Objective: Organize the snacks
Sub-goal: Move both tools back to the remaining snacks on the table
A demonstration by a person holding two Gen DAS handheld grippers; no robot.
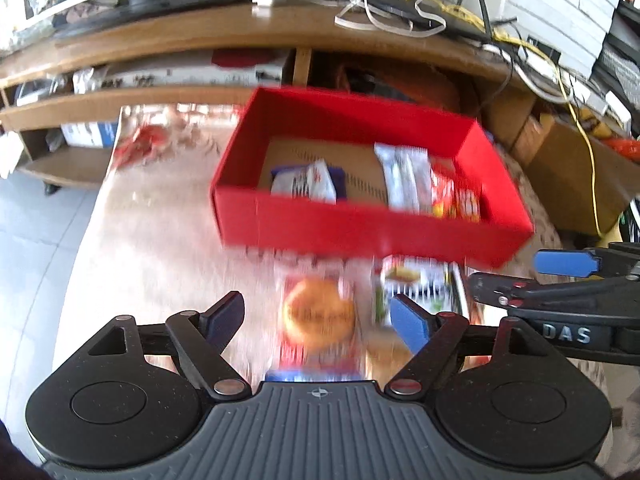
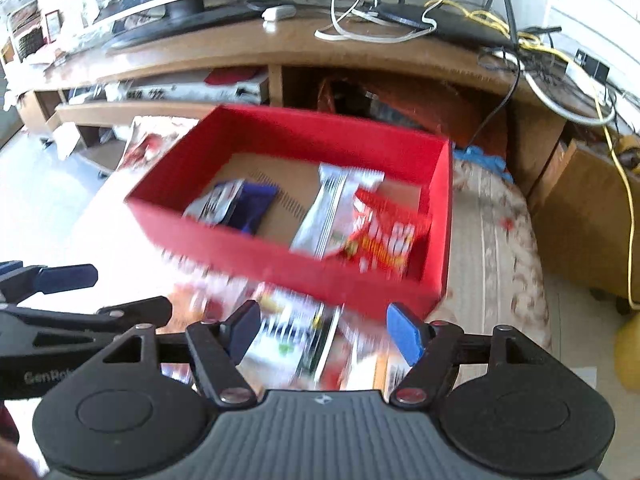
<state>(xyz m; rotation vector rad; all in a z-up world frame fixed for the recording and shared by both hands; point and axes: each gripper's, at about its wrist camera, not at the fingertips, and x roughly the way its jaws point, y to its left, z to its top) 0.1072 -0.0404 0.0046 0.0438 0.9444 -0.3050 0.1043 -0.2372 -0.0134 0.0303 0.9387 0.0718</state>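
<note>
Both pictures are smeared by motion, so fine print on the wrappers cannot be read.

The left tongs [image 1: 320, 318] stand apart with nothing between the pads. Just below and between them lies a red packet with a round orange bun pictured on it [image 1: 319, 322], flat on the patterned counter [image 1: 160, 248]. Just to the right of that packet, under the right pad of the left tongs, lies a white packet with green and dark print [image 1: 416, 284].

The right tongs [image 2: 326, 334] are also apart and hold nothing. Between and under their pads lies the same white packet, and more blurred wrappers lie close around it.

Ahead of both tongs sits a red box [image 1: 360, 232] with a brown cardboard floor. Inside it, toward the left, is a blue and white packet [image 1: 308, 184]. Toward the right a long white packet [image 1: 404, 180] lies beside a red packet with yellow and white print [image 1: 456, 196]; the two touch or overlap.

Beyond the box stands a wooden shelf unit [image 2: 360, 52] with cables [image 2: 360, 28] on top.

The right tongs appear at the right edge of the left camera's view, close beside the left tongs.
</note>
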